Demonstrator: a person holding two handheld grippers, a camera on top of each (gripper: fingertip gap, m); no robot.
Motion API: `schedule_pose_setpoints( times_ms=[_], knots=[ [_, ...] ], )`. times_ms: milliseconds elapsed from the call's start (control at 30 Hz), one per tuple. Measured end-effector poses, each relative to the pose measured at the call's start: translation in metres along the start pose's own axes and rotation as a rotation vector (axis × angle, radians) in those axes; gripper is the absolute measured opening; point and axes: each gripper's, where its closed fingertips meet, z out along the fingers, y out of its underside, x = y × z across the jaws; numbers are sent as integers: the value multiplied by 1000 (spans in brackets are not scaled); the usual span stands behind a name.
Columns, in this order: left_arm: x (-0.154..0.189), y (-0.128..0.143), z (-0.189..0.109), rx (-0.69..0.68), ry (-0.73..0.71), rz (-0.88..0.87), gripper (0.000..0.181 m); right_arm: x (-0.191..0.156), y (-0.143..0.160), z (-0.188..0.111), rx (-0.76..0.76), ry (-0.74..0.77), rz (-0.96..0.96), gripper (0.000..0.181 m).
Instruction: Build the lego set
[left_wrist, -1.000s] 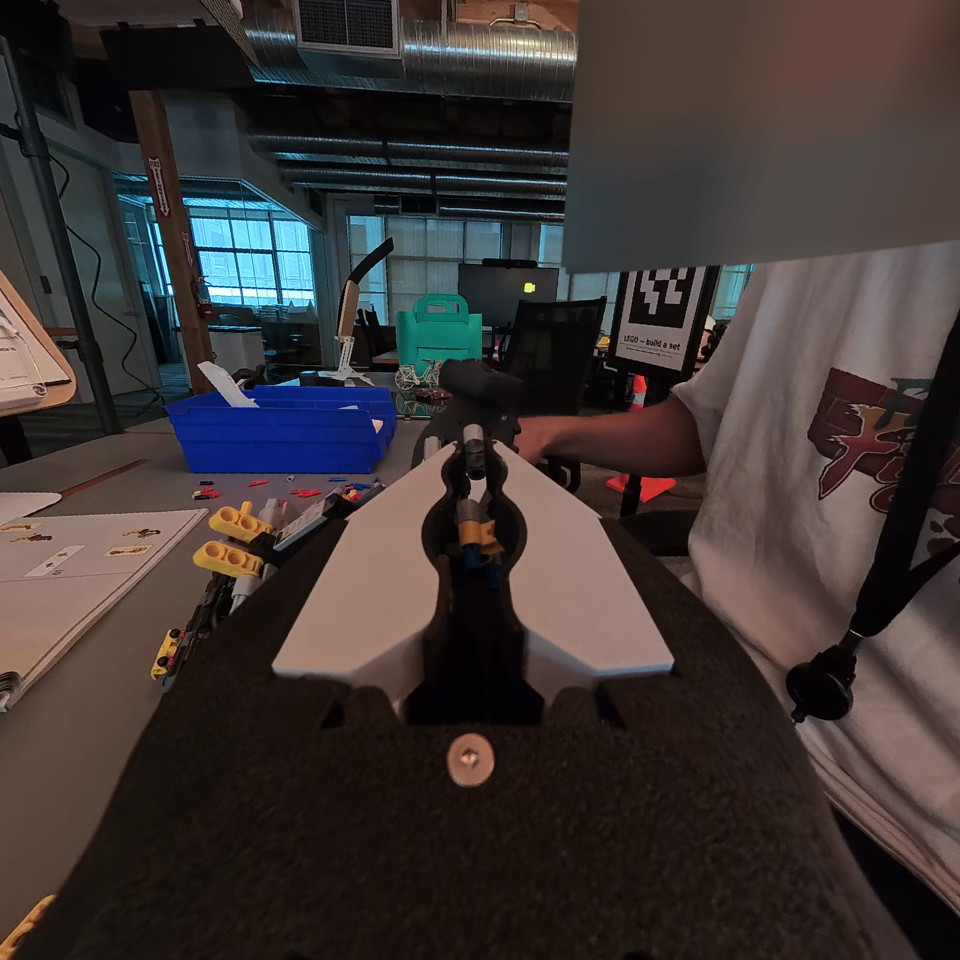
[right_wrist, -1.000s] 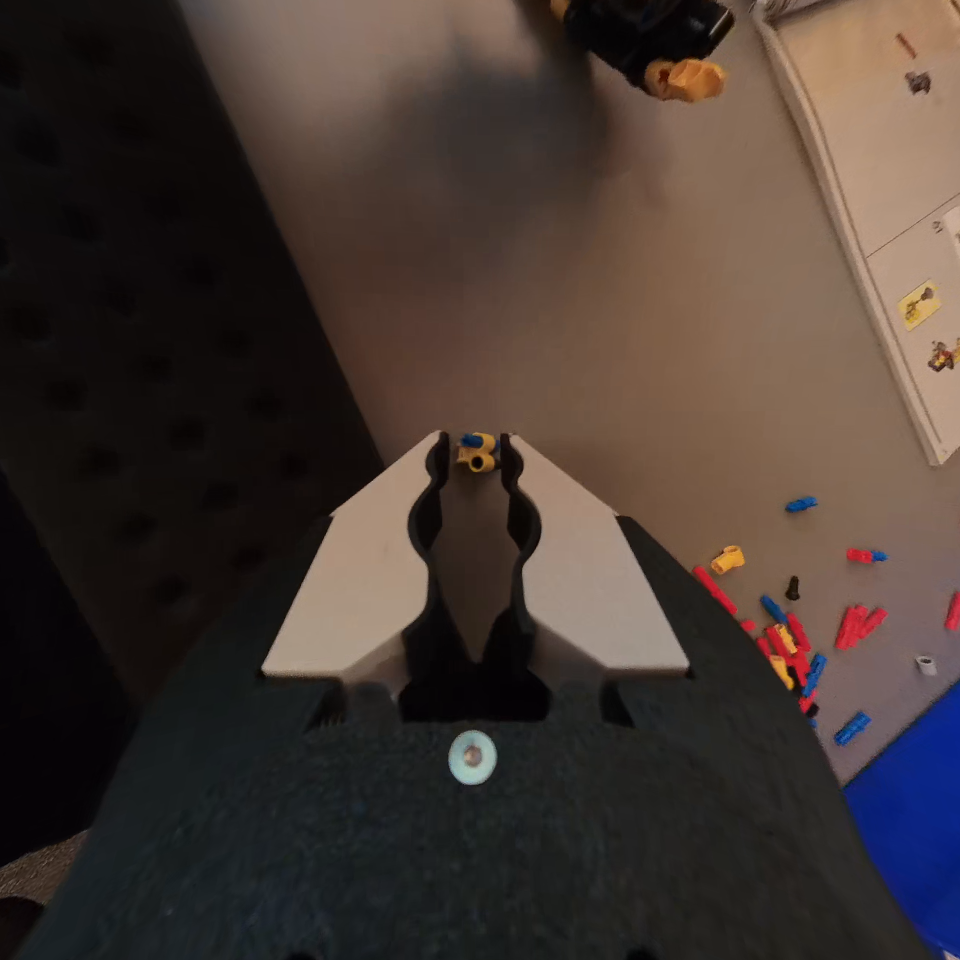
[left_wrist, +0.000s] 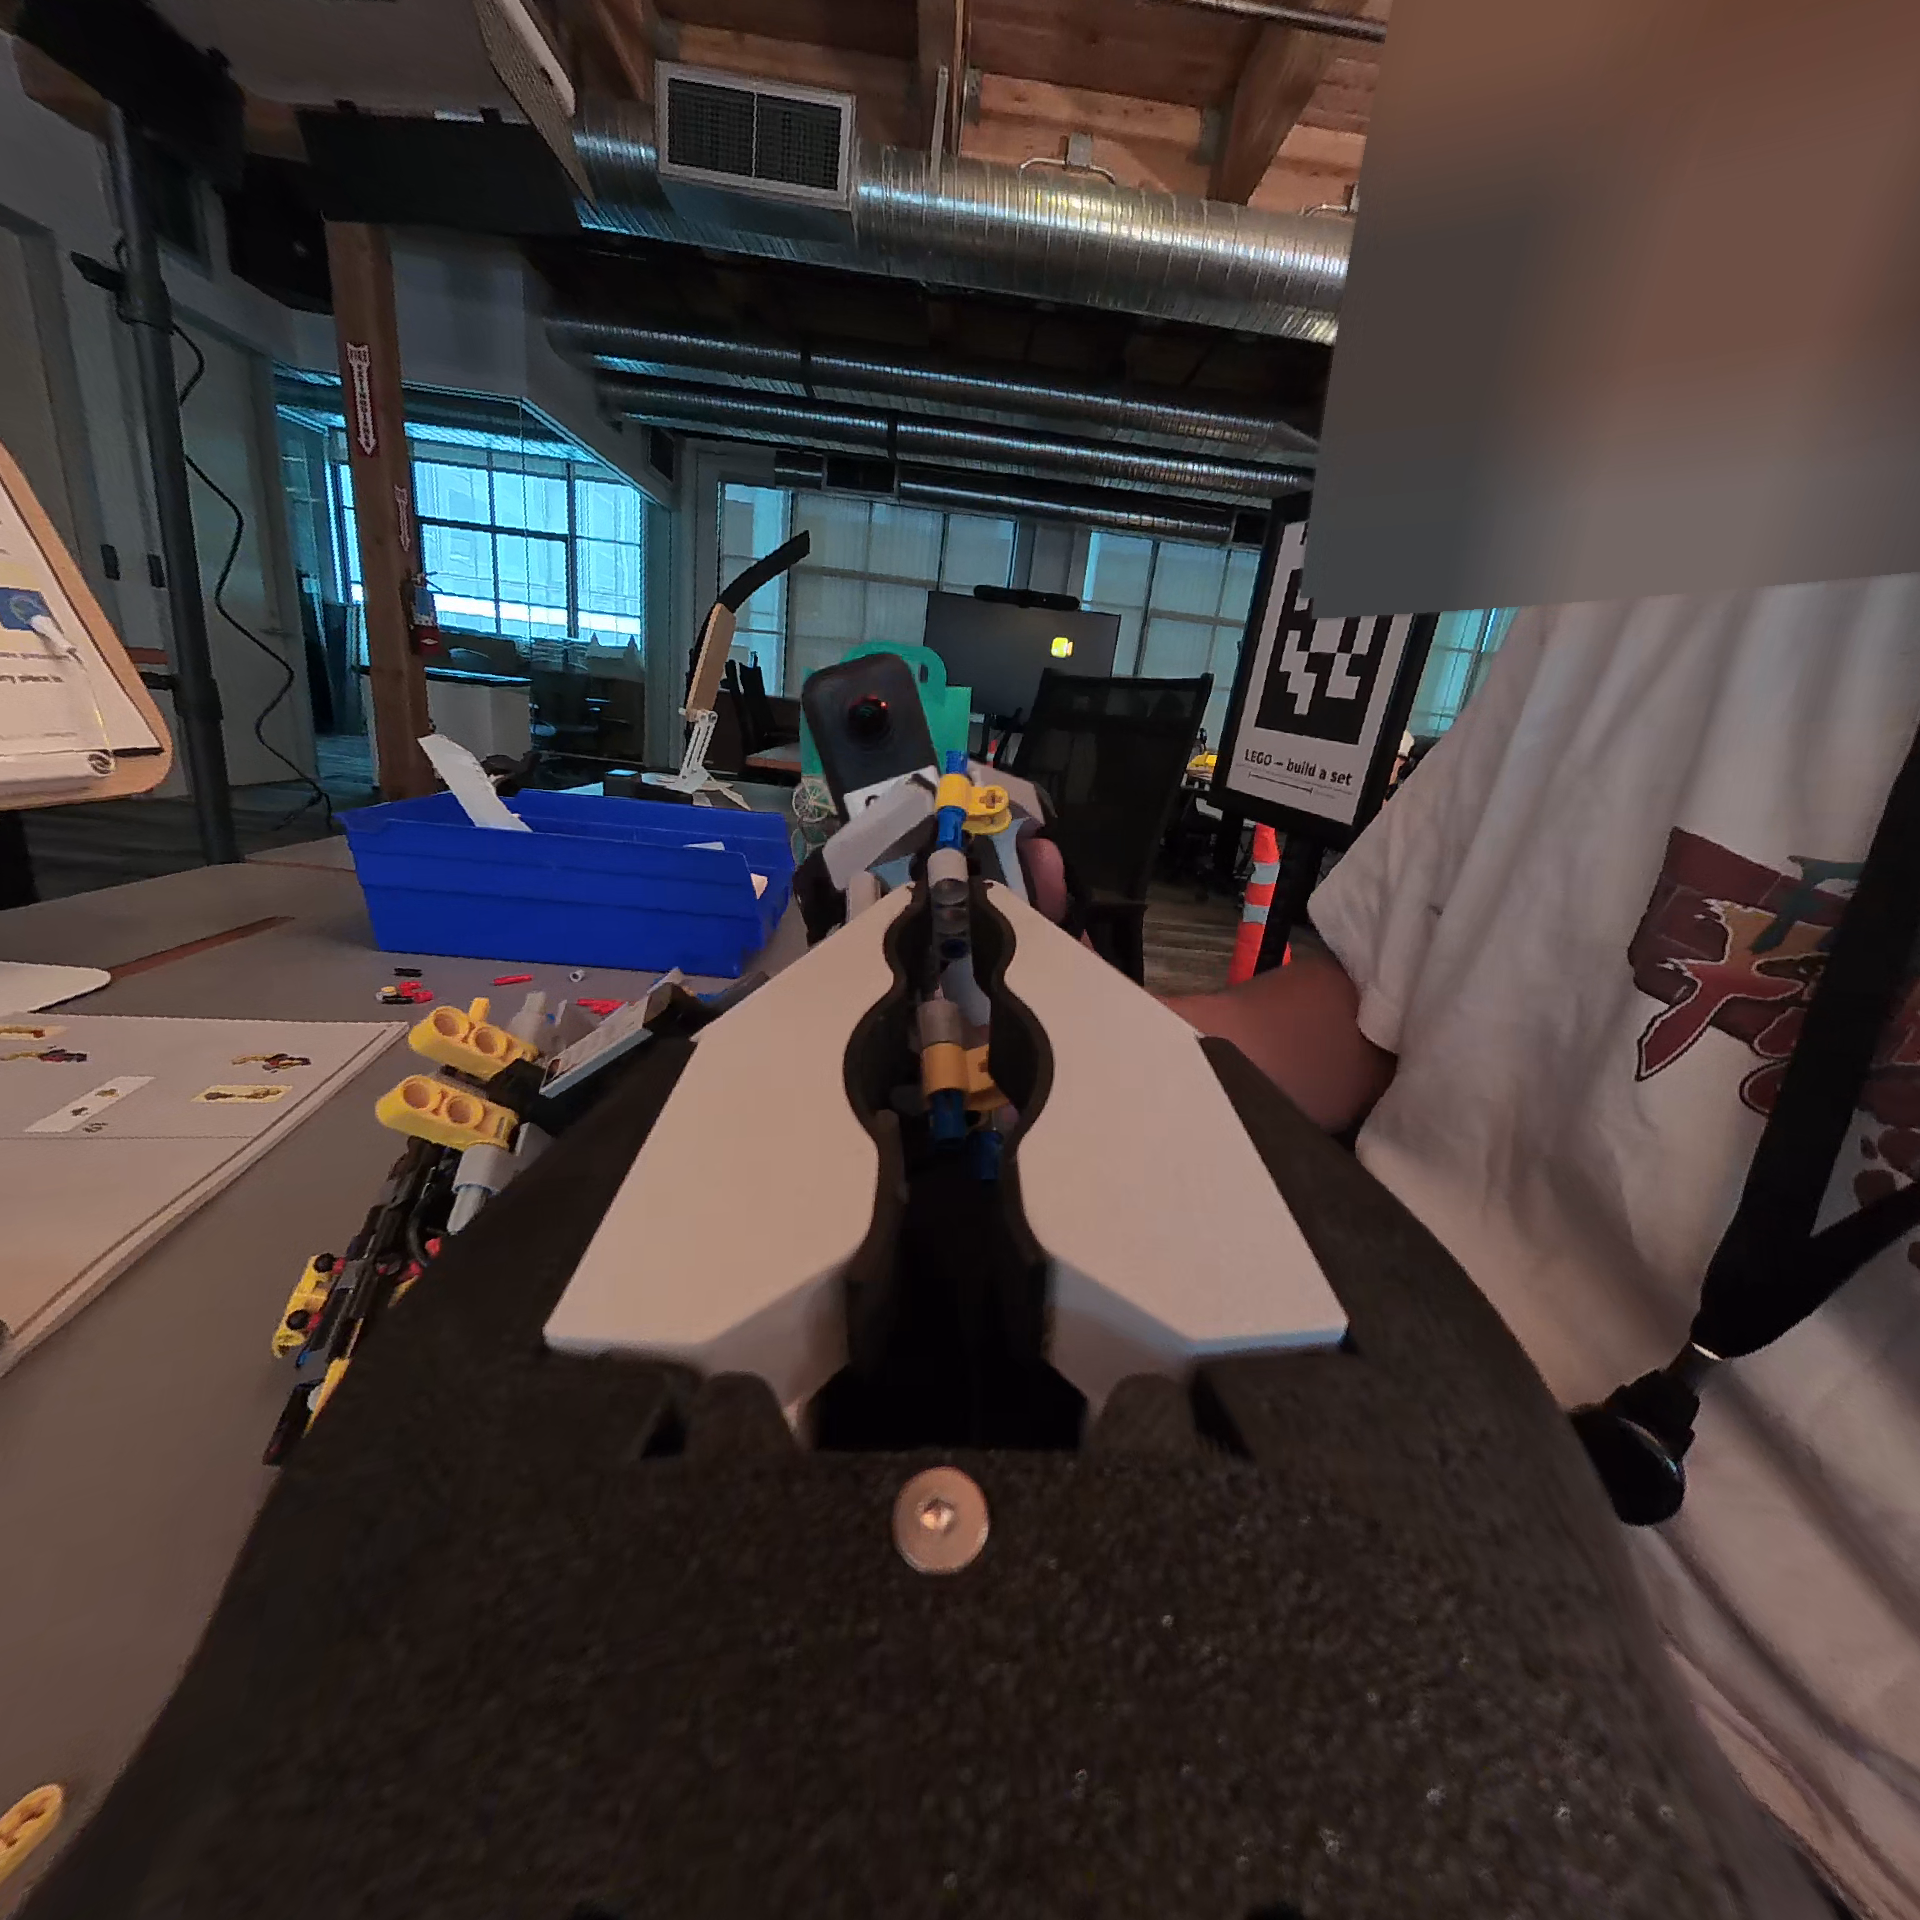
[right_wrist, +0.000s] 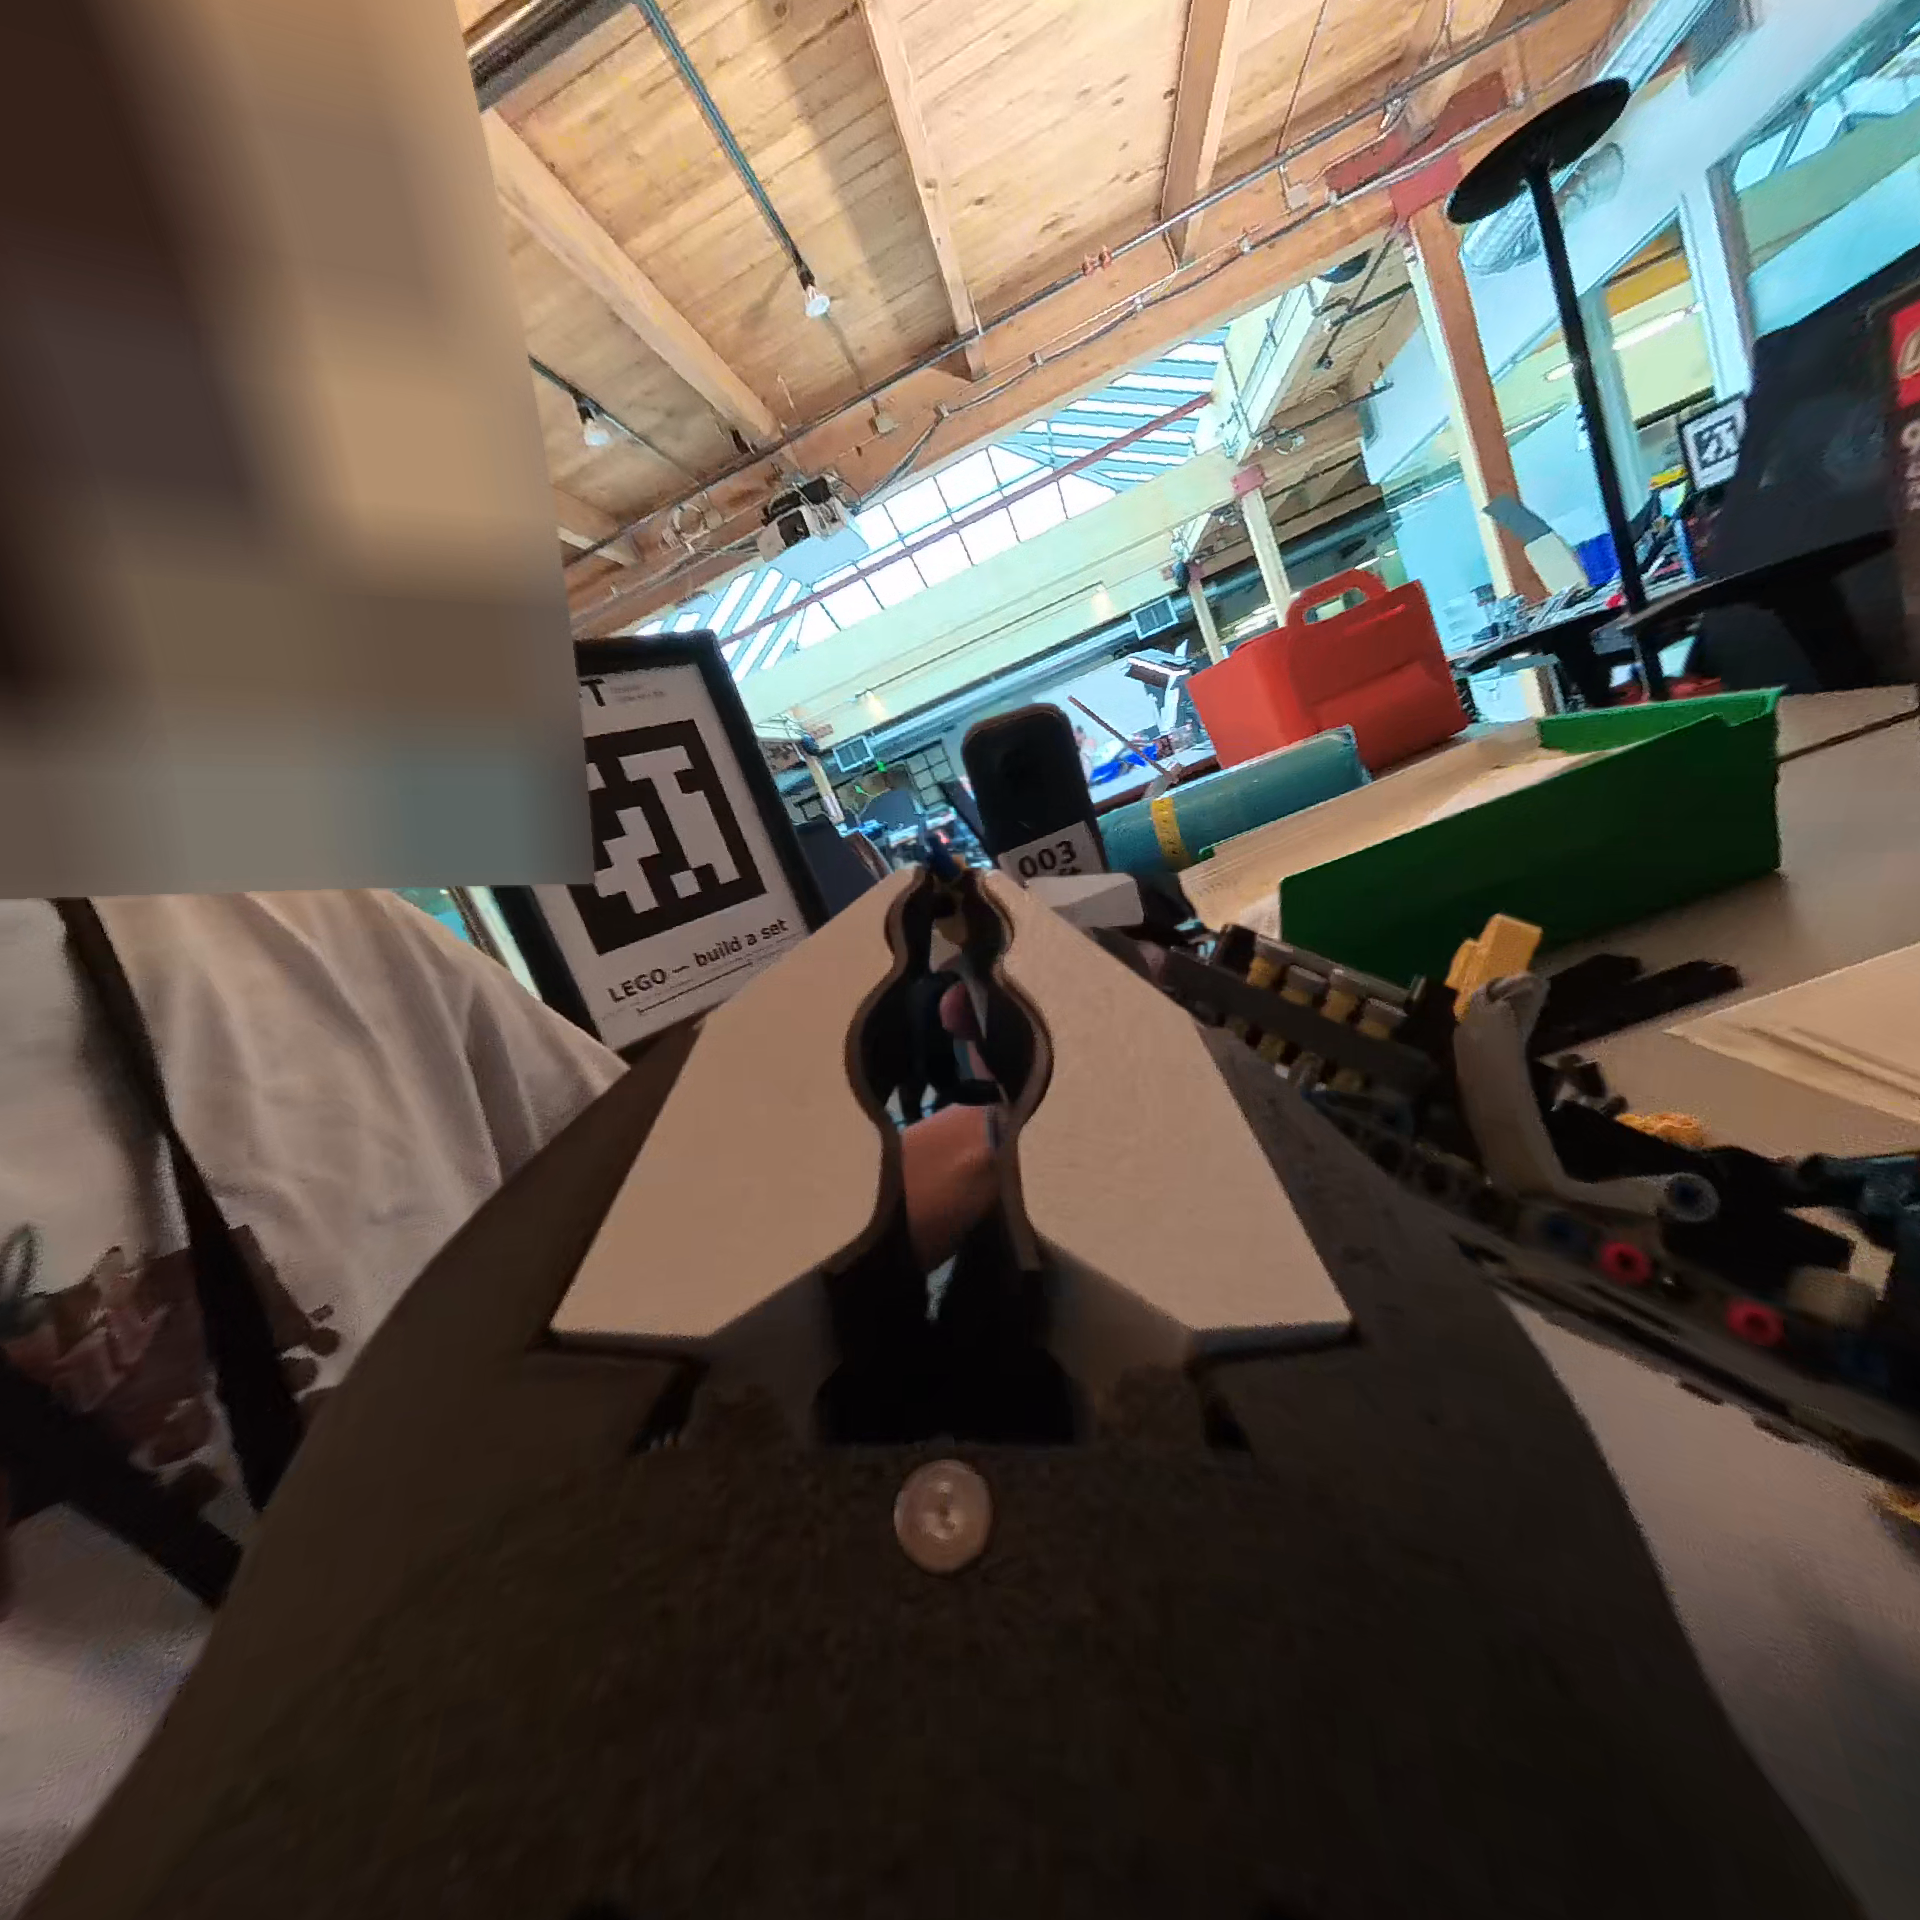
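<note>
Left gripper (left_wrist: 948, 904) is raised off the table (left_wrist: 125, 1455), fingers clamped on a thin lego sub-assembly (left_wrist: 951, 1029): grey axle pieces, a yellow connector and blue pins running lengthwise through the gap between the pads. Its top end sticks out past the fingertips.

Right gripper (left_wrist: 914, 821) sits opposite, tip to tip with the left one, camera facing back. Its fingers are pinched on a small yellow connector with a blue pin (left_wrist: 977, 805), which is right at the upper end of the sub-assembly; actual contact between the two can't be resolved. In the right wrist view the right gripper (right_wrist: 948, 891) tips are nearly closed, with only a sliver of blue and yellow part visible between them.

The main lego build (right_wrist: 1507, 1122), dark with yellow, red and blue pins, lies on the table just beside the right gripper. In the left wrist view its yellow ends (left_wrist: 457, 1070) poke out left of the left gripper.

Open instruction booklet (left_wrist: 156, 1122) lies left of the build. Blue bin (left_wrist: 561, 883) is farther back, loose red and black parts (left_wrist: 468, 987) scattered in front of it. Green tray (right_wrist: 1538, 831) is behind the build. A person in a white printed T-shirt (left_wrist: 1662, 1039) is close by on the right.
</note>
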Motion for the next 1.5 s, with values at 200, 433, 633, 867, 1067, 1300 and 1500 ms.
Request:
schedule_pose_setpoints(
  times_ms=[200,433,633,867,1067,1300,1500],
  knots=[
    [-1,-1,-1,-1,4,-10,8,2,-1,1,-90,34,-79,5],
    [4,5,2,-34,19,15,8,4,9,15,-227,56,-126,6],
    [3,4,1,-27,14,12,8,1,4,16,-214,25,-122,6],
    [4,4,0,-28,23,1,8,0,11,14,-247,-9,-117,6],
    [3,3,-1,-23,30,-14,8,1,12,14,-246,-74,-137,6],
    [2,7,0,-45,23,-5,8,4,17,9,-437,-33,-143,6],
    [3,11,1,-74,27,-1,7,3,20,6,-568,-11,-153,6]
  ],
)
